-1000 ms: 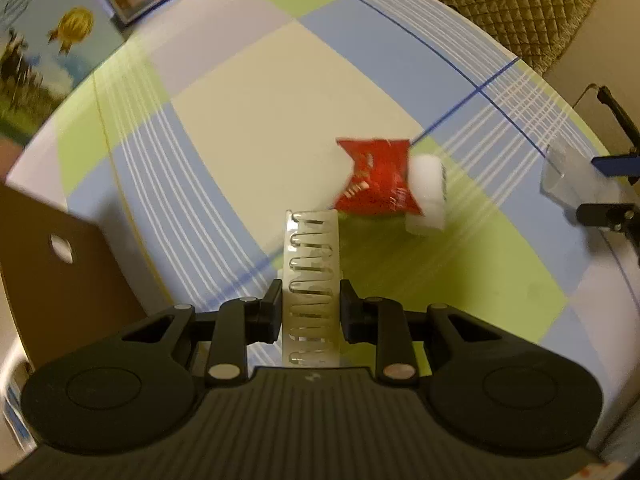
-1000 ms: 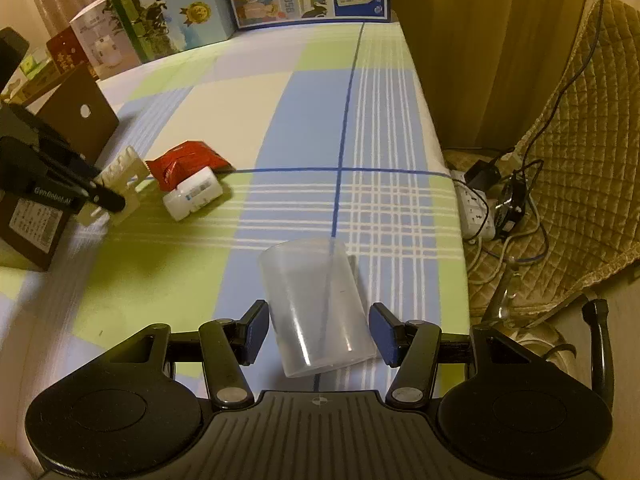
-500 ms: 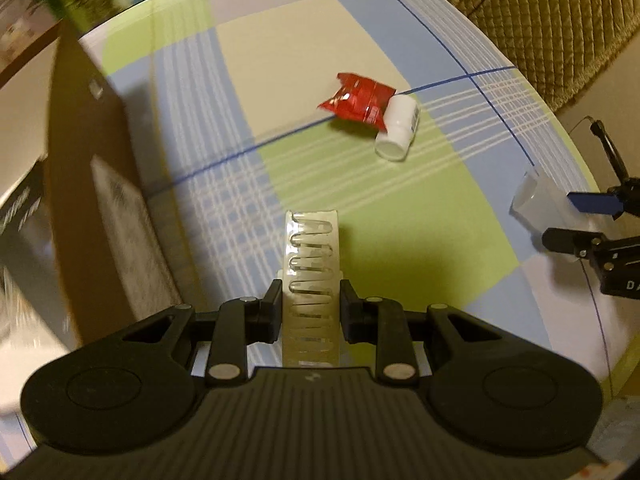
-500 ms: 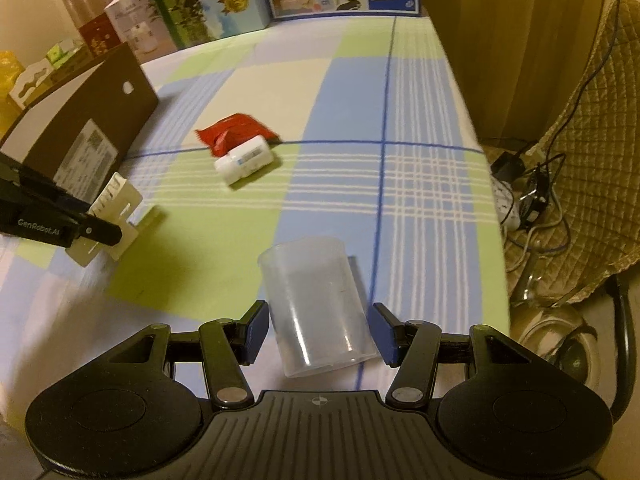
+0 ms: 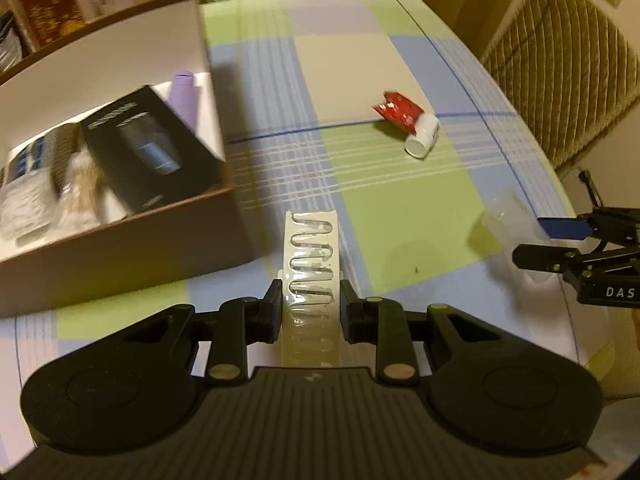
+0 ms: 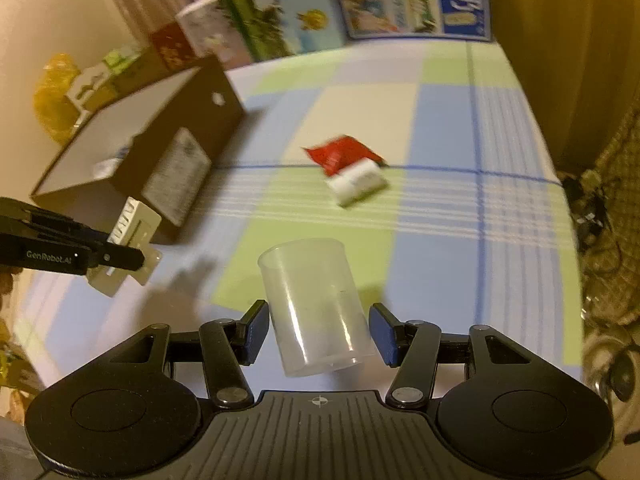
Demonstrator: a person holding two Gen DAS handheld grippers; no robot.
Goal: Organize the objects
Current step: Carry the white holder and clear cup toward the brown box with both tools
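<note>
My left gripper (image 5: 310, 304) is shut on a white blister strip (image 5: 311, 276) with zigzag slots, held just above the checked tablecloth beside an open brown cardboard box (image 5: 120, 240). The right wrist view shows that strip (image 6: 132, 232) close to the box's near corner (image 6: 168, 160). A translucent plastic cup (image 6: 312, 304) hangs tilted over the cloth with my right gripper (image 6: 320, 330) shut on it. From the left wrist view the cup (image 5: 506, 216) and right gripper (image 5: 560, 248) sit at the right edge. A red packet (image 5: 398, 110) and a small white bottle (image 5: 423, 138) lie touching mid-table.
Inside the box lie a black carton (image 5: 148, 152), a purple tube (image 5: 184, 92) and other blurred items. Printed cartons (image 6: 360, 0) line the table's far edge. A quilted chair (image 5: 560, 60) stands beyond the right edge, with cables (image 6: 592, 208) on the floor there.
My left gripper has carried the strip leftward to the box, whose open inside has come into view. The right gripper has shifted left and up with the cup. Packet and bottle stay put.
</note>
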